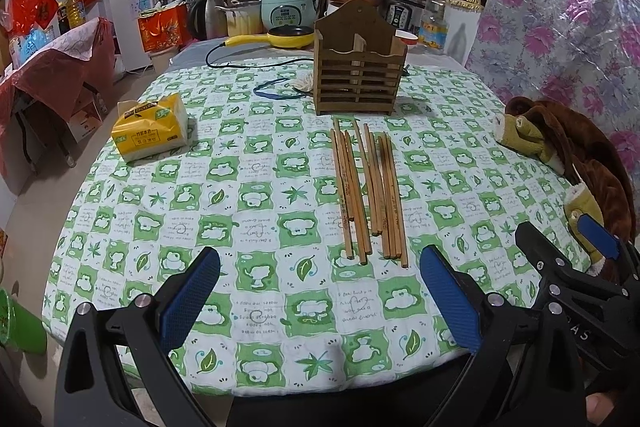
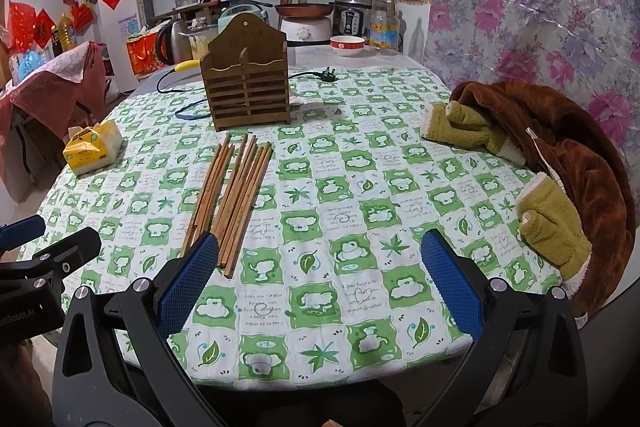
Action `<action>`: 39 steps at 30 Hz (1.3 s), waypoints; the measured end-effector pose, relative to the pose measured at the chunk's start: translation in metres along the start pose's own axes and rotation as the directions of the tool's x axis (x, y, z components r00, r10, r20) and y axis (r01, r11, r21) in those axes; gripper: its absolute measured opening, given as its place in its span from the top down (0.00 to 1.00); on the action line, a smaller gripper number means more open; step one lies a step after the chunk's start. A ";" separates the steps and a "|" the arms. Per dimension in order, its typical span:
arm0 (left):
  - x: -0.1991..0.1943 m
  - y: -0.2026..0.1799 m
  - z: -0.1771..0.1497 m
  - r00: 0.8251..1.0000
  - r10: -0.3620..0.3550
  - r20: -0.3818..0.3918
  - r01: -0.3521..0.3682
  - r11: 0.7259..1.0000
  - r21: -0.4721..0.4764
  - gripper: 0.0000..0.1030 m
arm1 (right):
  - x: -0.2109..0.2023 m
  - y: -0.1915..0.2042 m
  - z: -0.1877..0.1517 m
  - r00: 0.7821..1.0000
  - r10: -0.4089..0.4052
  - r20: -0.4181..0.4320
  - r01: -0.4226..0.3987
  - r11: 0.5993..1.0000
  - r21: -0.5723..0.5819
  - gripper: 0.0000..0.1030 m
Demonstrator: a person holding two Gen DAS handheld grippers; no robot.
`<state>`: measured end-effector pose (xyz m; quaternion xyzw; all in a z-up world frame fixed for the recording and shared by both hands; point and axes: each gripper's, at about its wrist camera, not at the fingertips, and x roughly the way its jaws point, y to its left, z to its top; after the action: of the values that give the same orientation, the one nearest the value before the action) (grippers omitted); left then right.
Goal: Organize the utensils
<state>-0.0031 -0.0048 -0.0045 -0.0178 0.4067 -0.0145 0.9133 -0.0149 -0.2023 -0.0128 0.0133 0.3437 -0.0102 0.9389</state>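
Several wooden chopsticks (image 1: 368,191) (image 2: 232,199) lie side by side on the green-and-white checked tablecloth (image 1: 248,195) (image 2: 360,195). Behind them stands a slatted wooden utensil holder (image 1: 358,67) (image 2: 250,83), upright, and no utensils show in it. My left gripper (image 1: 320,291) hovers open above the near table edge, just short of the chopstick ends. My right gripper (image 2: 320,279) is open too, to the right of the chopsticks; its left fingertip (image 2: 196,271) overlaps their near ends. Each gripper shows at the edge of the other's view.
A yellow tissue pack (image 1: 152,127) (image 2: 92,147) lies at the left. A brown coat with green mittens (image 1: 568,163) (image 2: 552,163) covers the right edge. A blue band (image 1: 276,89), a power cord (image 2: 316,75), a red bowl (image 2: 347,45), a bottle (image 2: 384,17) and cookers crowd the far side.
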 end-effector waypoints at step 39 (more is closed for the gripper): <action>0.001 0.001 -0.003 1.000 -0.003 -0.004 0.003 1.000 -0.001 0.05 | 0.003 0.006 -0.007 1.000 0.003 -0.012 -0.003 1.000 -0.002 0.05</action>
<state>-0.0045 -0.0041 -0.0074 -0.0186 0.4084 -0.0158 0.9125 -0.0166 -0.1962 -0.0196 0.0132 0.3493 -0.0082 0.9369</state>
